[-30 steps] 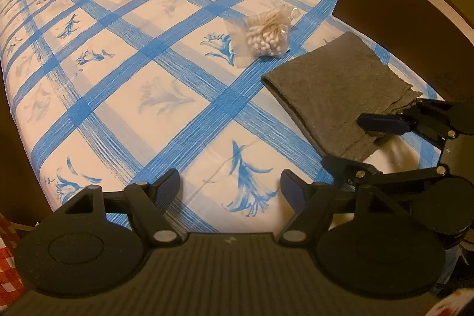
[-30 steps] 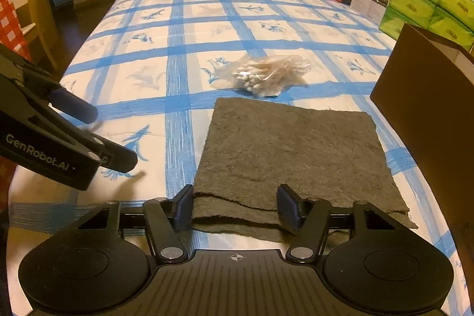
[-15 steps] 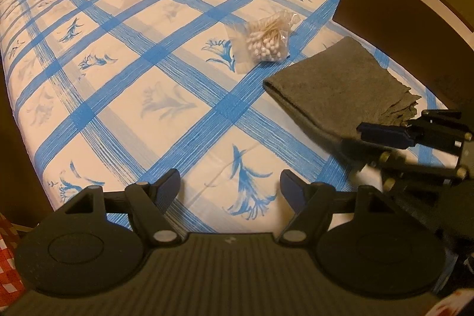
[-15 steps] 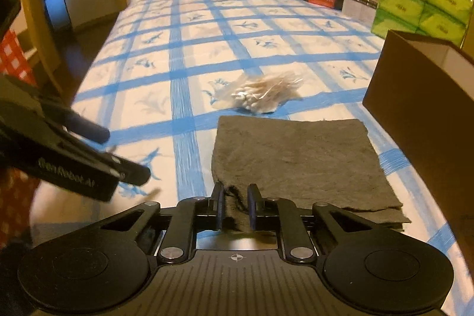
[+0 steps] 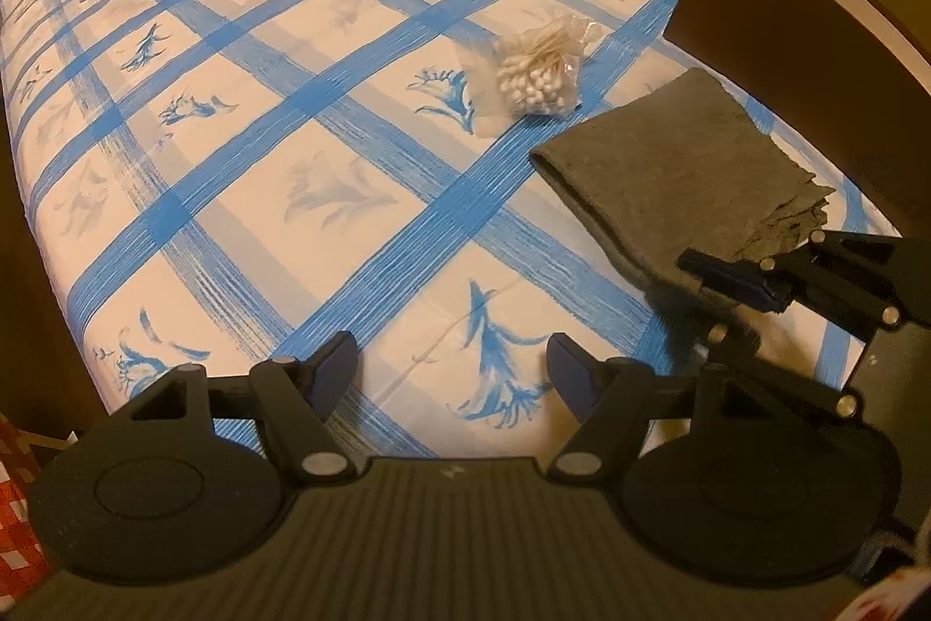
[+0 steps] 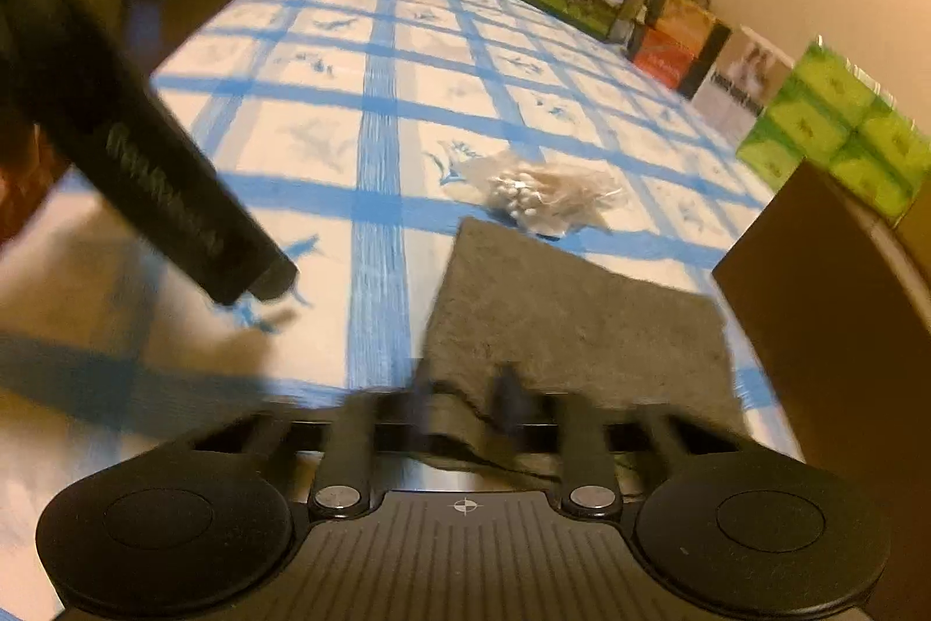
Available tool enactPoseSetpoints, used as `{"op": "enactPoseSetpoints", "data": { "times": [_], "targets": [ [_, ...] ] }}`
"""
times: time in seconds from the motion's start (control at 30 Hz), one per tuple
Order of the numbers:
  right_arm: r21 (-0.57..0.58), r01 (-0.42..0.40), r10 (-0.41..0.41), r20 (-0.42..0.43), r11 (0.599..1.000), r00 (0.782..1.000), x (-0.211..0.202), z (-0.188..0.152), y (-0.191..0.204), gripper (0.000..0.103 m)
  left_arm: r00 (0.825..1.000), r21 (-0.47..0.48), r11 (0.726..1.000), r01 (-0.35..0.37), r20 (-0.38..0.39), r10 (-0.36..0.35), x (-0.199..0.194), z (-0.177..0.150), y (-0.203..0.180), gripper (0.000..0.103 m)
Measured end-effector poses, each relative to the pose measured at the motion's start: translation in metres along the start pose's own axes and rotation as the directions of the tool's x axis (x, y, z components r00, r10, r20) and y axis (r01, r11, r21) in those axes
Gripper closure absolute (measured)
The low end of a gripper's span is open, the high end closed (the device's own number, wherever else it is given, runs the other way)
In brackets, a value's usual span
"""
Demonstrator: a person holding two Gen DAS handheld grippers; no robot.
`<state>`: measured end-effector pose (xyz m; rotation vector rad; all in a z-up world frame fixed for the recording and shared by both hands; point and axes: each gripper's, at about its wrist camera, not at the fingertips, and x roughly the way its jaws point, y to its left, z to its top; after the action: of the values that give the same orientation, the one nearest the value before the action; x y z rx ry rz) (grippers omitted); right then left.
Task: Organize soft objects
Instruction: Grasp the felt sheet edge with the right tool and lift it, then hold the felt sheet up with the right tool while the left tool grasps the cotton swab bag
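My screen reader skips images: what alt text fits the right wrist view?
The right gripper, whose jaws have just been closing, pinches the near edge of a folded grey cloth on a blue-checked tablecloth. A bag of cotton swabs lies beyond.

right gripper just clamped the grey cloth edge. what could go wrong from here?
1. The right gripper, whose jaws have just been closing, pinches only the near edge of the folded grey cloth; layers may unfold when lifted.
2. The bag of cotton swabs lies at the cloth's far edge and could be dragged.
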<state>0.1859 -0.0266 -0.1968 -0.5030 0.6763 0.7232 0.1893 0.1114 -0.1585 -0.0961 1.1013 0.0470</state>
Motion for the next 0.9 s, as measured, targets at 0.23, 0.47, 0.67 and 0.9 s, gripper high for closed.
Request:
{"op": "enactPoseSetpoints", "data": {
  "times": [0.23, 0.47, 0.67, 0.9],
  "targets": [
    [0.314, -0.043, 0.016, 0.089, 0.949, 0.996, -0.028, 0.023, -0.062, 0.099, 0.999, 0.022, 0.999, 0.034, 0.036, -0.034, 0.001, 0.020, -0.011, 0.034],
    [0.510, -0.029, -0.076, 0.183, 0.860, 0.980, -0.065, 0.052, -0.141, 0.099, 0.994, 0.094, 0.995, 0.041, 0.094, -0.050, 0.011, 0.063, -0.033, 0.034],
    [0.574, -0.025, -0.123, 0.218, 0.819, 0.968, -0.072, 0.069, -0.180, 0.099, 0.990, 0.160, 0.986, 0.043, 0.125, -0.063, 0.041, 0.105, -0.048, 0.034],
    [0.593, -0.017, -0.139, 0.217, 0.805, 0.966, -0.071, 0.071, -0.195, 0.099, 0.996, 0.180, 0.983, 0.036, 0.074, -0.050, 0.082, 0.128, -0.049, 0.055]
  ]
}}
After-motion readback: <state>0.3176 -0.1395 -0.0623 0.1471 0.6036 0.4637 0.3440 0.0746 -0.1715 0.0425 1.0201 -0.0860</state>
